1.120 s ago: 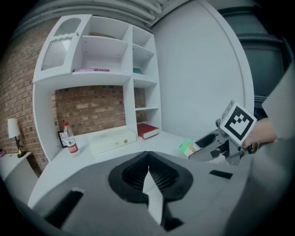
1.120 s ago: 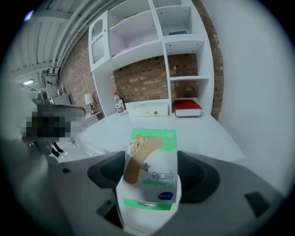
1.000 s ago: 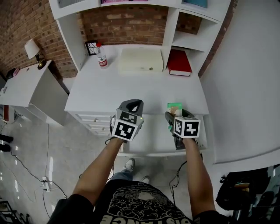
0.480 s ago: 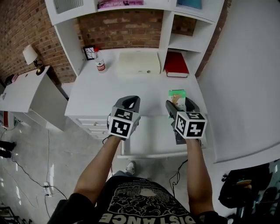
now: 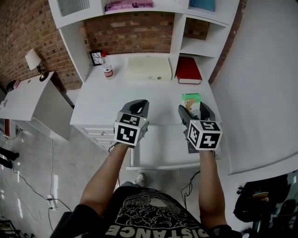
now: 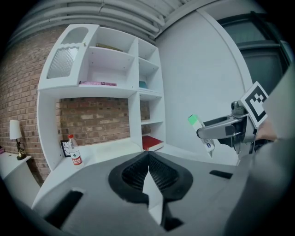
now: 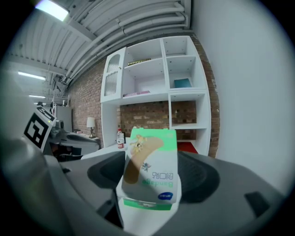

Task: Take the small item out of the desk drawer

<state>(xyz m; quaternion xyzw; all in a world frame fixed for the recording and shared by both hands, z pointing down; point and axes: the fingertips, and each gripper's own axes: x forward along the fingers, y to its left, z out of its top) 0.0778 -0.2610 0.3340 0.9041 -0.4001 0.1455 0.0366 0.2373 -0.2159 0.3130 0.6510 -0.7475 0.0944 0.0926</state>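
Right tongs (image 5: pixel 194 111) grasping bandage box (image 5: pixel 191 99); left tongs (image 5: pixel 138 108) clenched, empty; drawer (image 5: pixel 160 148) interior partly hidden behind both.

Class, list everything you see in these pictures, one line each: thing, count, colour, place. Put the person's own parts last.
desk: 1, white, centre, below the shelves
drawer: 1, white, pulled open at the desk front
bandage box: 1, green and white, held above the desk's right front
bottle: 1, clear with red label, desk back left
picture frame: 1, black, beside the bottle
flat box: 1, cream, desk back centre
red book: 1, red, right cubby
pink book: 1, pink, upper shelf
lamp: 1, white shade, side table at left
left hand-held gripper: 1, grey, jaws together, empty
right hand-held gripper: 1, grey, closed on the bandage box
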